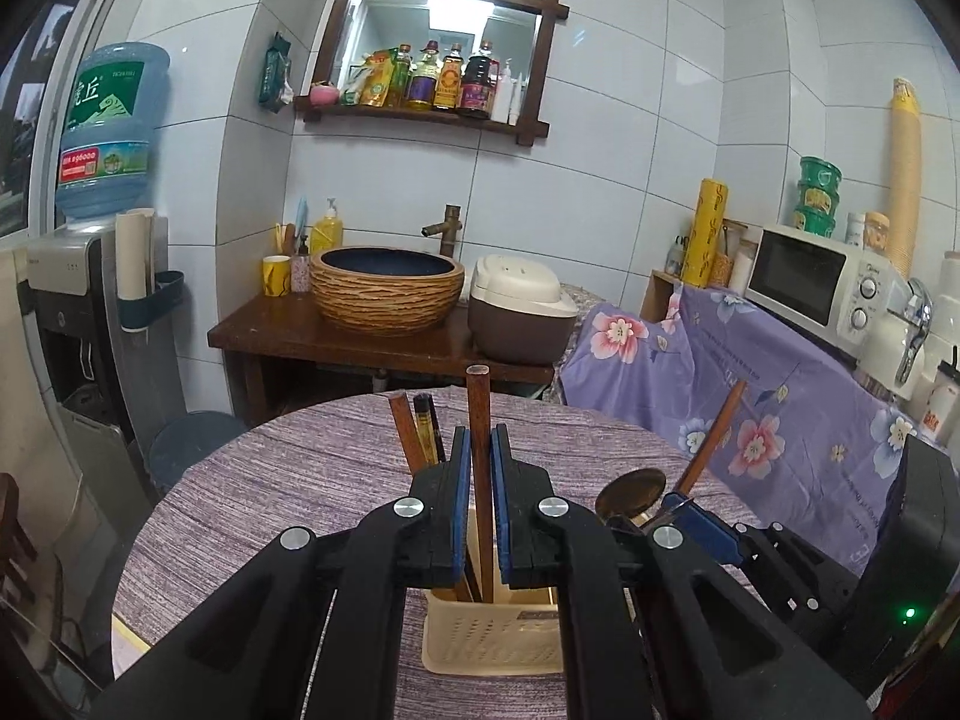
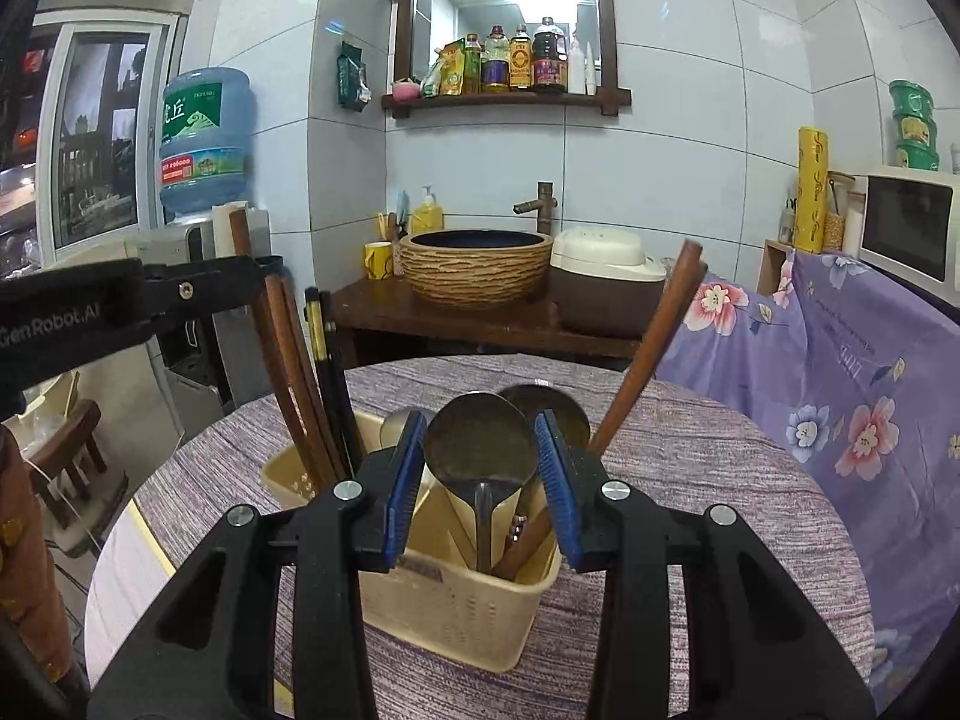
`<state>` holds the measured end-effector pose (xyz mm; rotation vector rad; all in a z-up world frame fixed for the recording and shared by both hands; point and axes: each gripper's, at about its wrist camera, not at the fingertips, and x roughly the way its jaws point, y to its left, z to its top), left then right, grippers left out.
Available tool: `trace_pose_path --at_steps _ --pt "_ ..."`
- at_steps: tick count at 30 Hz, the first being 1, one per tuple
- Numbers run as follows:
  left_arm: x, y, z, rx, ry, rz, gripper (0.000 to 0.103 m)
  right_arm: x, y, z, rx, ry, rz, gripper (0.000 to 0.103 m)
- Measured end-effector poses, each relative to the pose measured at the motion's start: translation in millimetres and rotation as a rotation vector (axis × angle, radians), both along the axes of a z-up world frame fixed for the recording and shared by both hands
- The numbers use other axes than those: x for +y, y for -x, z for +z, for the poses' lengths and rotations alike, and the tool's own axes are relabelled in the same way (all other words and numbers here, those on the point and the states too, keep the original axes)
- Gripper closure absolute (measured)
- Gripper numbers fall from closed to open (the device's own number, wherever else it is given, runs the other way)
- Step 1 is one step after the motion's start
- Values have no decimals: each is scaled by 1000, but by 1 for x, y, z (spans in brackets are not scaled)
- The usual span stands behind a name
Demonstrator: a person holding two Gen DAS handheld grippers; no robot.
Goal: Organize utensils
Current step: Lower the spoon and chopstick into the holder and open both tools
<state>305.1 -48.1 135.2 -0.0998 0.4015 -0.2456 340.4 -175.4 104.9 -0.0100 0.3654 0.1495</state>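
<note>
In the left wrist view my left gripper [image 1: 480, 456] is shut on a brown wooden chopstick [image 1: 478, 402] that stands upright, its lower end inside the cream utensil basket [image 1: 486, 636]. More chopsticks [image 1: 417, 432] lean in the same basket. In the right wrist view my right gripper [image 2: 483, 462] is shut on the round bowl of a metal spoon [image 2: 480, 441], whose handle points down into the basket [image 2: 456, 594]. Behind it stand a second spoon [image 2: 549, 405] and a wooden handle [image 2: 648, 360]. The left gripper [image 2: 252, 270] shows at the upper left, just left of the right one.
The basket sits on a round table with a purple cloth [image 2: 720, 480]. Beyond it stand a dark wooden counter with a woven basin [image 2: 474, 267] and a rice cooker [image 2: 603, 282]. A water dispenser [image 2: 204, 144] is at the left, a floral-draped bench with a microwave [image 2: 906, 228] at the right.
</note>
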Motion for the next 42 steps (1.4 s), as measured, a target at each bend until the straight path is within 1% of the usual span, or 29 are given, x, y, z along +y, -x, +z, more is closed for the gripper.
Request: trace_pose_path --at_steps 2,5,8,11,15,20,22,24,27,29,31,33,35,36,37,38,39,40,41,42 --pt "-1 2 -1 -7 -14 -1 95 1 2 -4 1 9 2 65" --pt "0 3 0 -4 -1 -12 95 3 3 -5 7 17 -3 65" --pt "-5 12 5 -45 -39 -8 95 -3 5 -6 8 -11 -13 65" --pt "-7 19 7 -55 -29 -31 95 -4 8 -8 10 0 -2 65" --pt "-11 22 -4 -45 -35 -40 95 0 10 -9 13 12 11 65" --pt "-8 10 -17 -5 -32 -28 95 4 7 -13 31 29 20 65" --pt "-6 3 -20 16 -35 -25 95 4 3 -16 52 34 18 65" --pt "-4 0 -21 11 -51 -8 95 3 0 -20 74 32 18 65" --pt "-6 -3 -23 24 -68 -11 95 4 -1 -21 71 36 21 65" --pt "-5 -4 -25 30 -61 -2 95 5 -2 -21 73 41 22 65" --pt "-5 -3 -26 32 -65 2 95 6 -1 -21 72 38 25 62" --pt "-6 0 -26 29 -73 -1 94 7 0 -21 66 43 18 50" --pt "-5 4 -23 15 -73 1 87 7 2 -20 48 47 10 48" --pt "-3 9 -20 -1 -71 4 77 7 4 -20 42 47 8 48" --pt "-1 13 -18 -17 -68 11 64 6 5 -19 39 45 8 46" --pt "1 17 -16 -32 -65 18 58 5 7 -18 36 42 6 39" --pt "4 24 -13 -55 -62 28 50 4 9 -16 28 38 1 36" --pt "6 30 -12 -71 -62 35 45 3 14 -15 15 32 -5 35" --pt "8 34 -11 -80 -64 37 41 2 18 -13 3 31 -12 31" --pt "11 41 -11 -93 -69 42 33 1 23 -12 -6 33 -19 23"
